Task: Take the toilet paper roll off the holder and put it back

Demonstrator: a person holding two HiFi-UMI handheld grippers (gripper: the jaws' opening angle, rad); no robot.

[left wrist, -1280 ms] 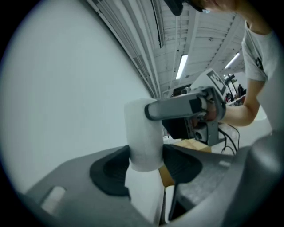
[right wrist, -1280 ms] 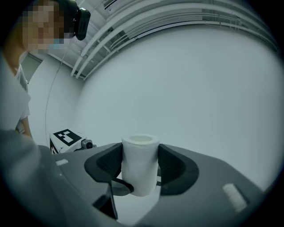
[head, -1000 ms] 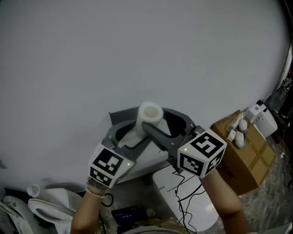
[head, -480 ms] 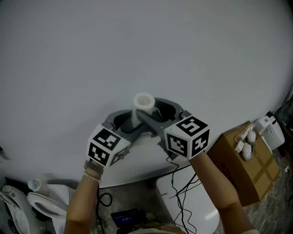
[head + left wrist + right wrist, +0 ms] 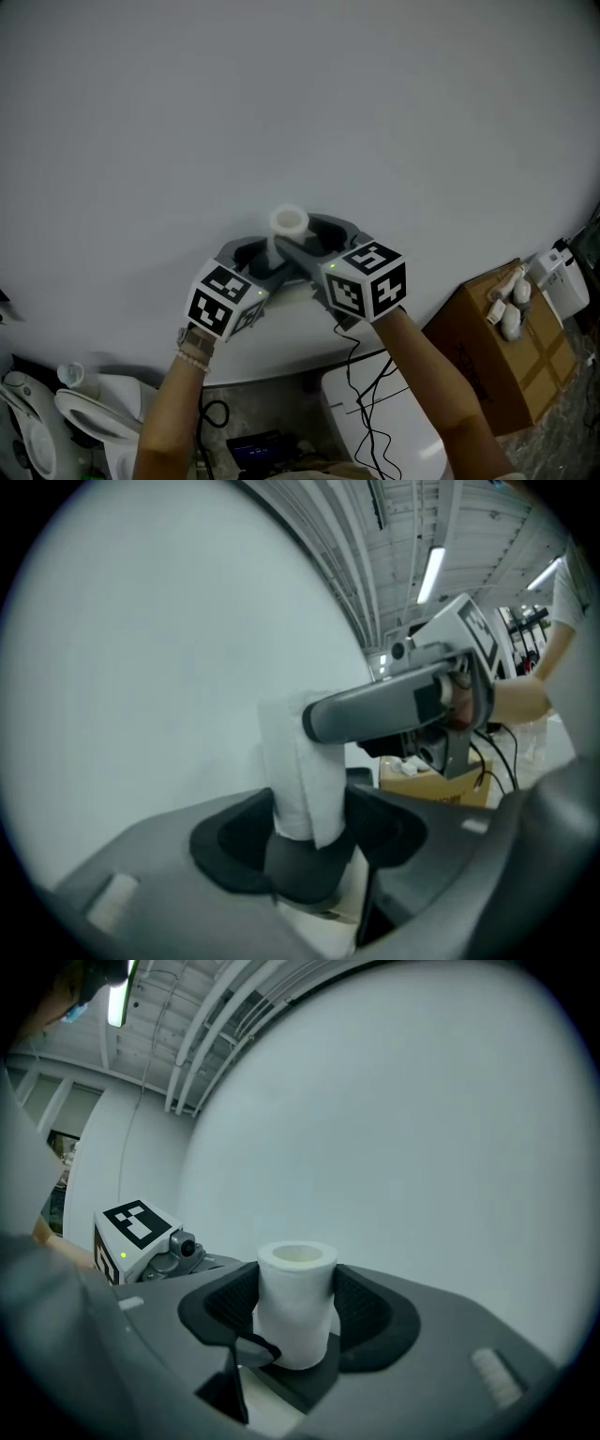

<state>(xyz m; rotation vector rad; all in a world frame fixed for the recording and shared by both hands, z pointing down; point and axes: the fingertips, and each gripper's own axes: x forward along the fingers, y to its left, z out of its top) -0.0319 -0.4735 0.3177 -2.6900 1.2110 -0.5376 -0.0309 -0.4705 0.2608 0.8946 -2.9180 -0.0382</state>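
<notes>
Toilet paper roll (image 5: 297, 1288) stands upright (core opening up) before a pale wall (image 5: 281, 94), gripped on its sides by the right gripper (image 5: 297, 1321) and the left gripper (image 5: 305, 817)

No legible text on anything in view

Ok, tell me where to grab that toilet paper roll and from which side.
Grip the toilet paper roll across its curved wall, mid-height, coming in level from the side. It stands upright, hollow core up, so its round flanks sit between the jaws, as in the right gripper.
</notes>
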